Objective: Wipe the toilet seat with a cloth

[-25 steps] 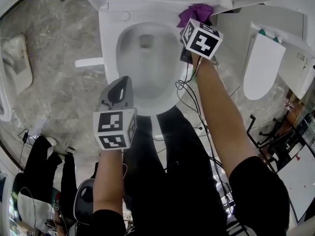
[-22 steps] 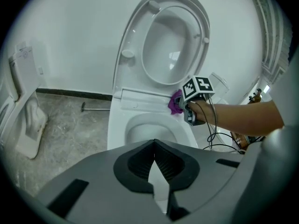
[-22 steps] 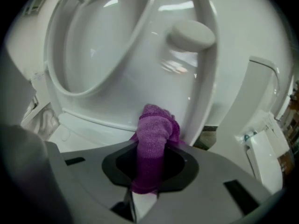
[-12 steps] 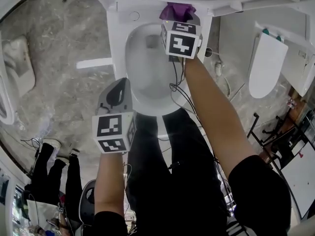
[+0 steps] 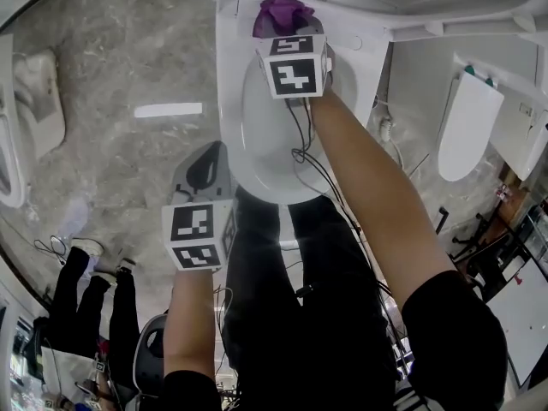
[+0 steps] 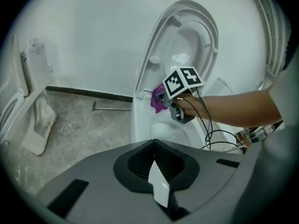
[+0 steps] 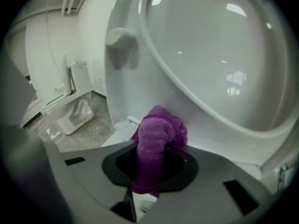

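The white toilet has its bowl rim point(image 5: 235, 118) bare, with seat and lid raised point(image 6: 187, 41) against the wall. My right gripper point(image 5: 284, 26) is shut on a bunched purple cloth point(image 5: 282, 12), which presses on the back of the rim near the hinge. In the right gripper view the cloth point(image 7: 156, 139) fills the jaws of the right gripper point(image 7: 152, 174), below the raised lid point(image 7: 210, 55). My left gripper point(image 5: 208, 157) hovers by the front left of the bowl. Seen from its own view, the left gripper point(image 6: 156, 174) is shut with nothing in it.
A second white fixture point(image 5: 34, 101) stands on the grey stone floor at far left. A loose white seat lid point(image 5: 467, 122) leans at right. A metal bar point(image 6: 112, 107) lies by the wall. Cables point(image 5: 308, 161) hang from my right gripper over the person's black-clad legs point(image 5: 282, 298).
My right gripper has carried the purple cloth leftward along the back of the rim and rolled. The left gripper has shifted slightly and stays shut.
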Motion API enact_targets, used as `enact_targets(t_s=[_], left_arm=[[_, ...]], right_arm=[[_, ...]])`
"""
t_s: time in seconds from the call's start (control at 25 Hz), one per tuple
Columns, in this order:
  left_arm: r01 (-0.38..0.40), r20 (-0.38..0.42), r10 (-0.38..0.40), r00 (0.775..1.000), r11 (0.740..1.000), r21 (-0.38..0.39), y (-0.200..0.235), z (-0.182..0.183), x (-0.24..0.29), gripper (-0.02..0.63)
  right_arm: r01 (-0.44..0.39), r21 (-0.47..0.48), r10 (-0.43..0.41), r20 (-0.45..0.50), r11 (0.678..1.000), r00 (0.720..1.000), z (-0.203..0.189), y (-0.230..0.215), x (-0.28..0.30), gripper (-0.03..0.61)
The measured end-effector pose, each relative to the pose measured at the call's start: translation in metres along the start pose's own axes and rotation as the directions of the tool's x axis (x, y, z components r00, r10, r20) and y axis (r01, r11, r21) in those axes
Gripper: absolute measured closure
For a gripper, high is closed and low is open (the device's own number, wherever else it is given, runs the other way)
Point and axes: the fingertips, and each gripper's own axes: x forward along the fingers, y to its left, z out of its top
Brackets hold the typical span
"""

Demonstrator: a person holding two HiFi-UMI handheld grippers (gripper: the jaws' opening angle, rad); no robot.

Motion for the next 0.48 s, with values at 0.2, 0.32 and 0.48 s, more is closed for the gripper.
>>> enact_targets(t_s=[0.2,0.32,0.48], left_arm=[[-0.026,0.011,0.027,1.000,0.999,-0.029,0.015,-0.001,-0.008,0.611],[-0.042,0.026,0.043,0.999,0.998,-0.051,0.018,0.002,-0.012,0.611],[-0.050,0.045,0.051,0.998,0.998,-0.033,0.012,0.008,-0.020,0.611]], right_arm=[[-0.108,-0.132,0.103,-0.049,0.985,0.994,0.013,0.035,0.010,0.494],[-0.174,-0.295,0.148,-0.108,0.940,0.983,0.022,0.057,0.013,0.494],[-0.254,-0.399,0.202,-0.168,0.881,0.965,0.019,0.072,0.002,0.494]])
